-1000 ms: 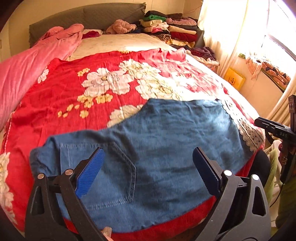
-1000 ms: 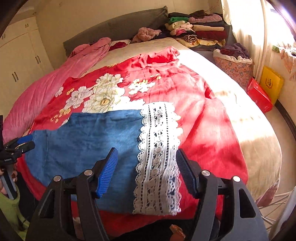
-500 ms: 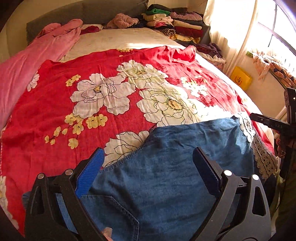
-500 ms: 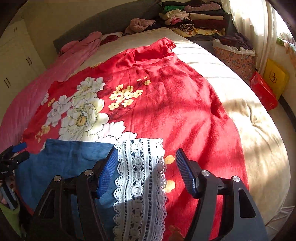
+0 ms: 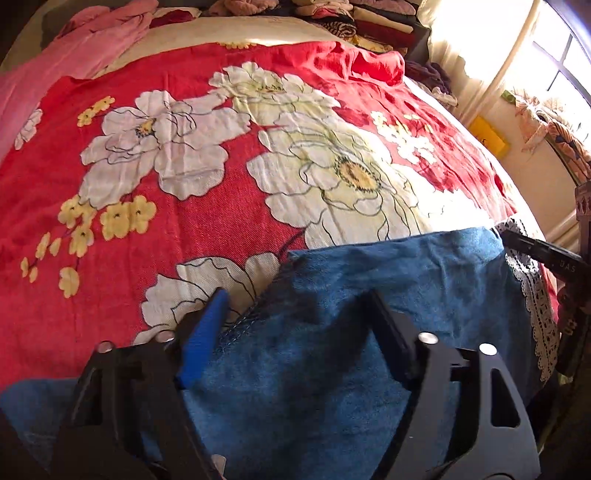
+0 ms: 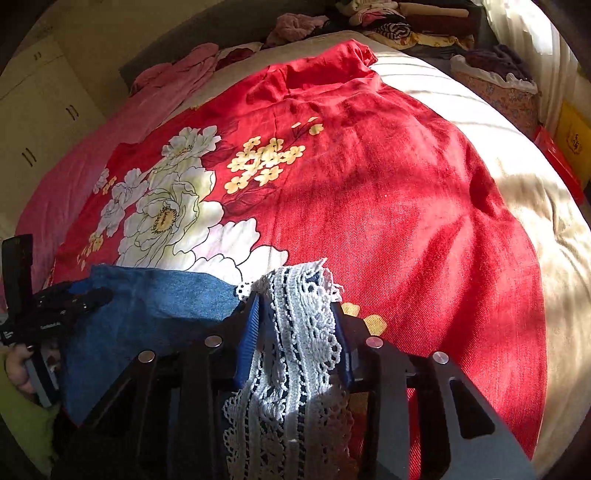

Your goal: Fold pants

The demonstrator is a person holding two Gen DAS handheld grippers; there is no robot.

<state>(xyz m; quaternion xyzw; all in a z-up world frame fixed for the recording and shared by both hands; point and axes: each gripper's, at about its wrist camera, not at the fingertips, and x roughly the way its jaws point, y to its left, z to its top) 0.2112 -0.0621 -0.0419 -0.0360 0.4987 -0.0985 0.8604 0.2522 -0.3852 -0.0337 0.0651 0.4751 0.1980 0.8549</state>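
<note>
Blue denim pants with a white lace hem lie at the near edge of a bed covered by a red floral sheet. The left gripper has been closing, its jaws pinching a raised denim fold. The right gripper has been closing too, its jaws clamped on the lace hem.

Bed: cream, spread with a red floral cover.
Headboard: grey, padded.
Wardrobe: cream doors, dark handles, at left.
Window: bright sun through pale curtains.
Far end: stacked folded clothes.
</note>
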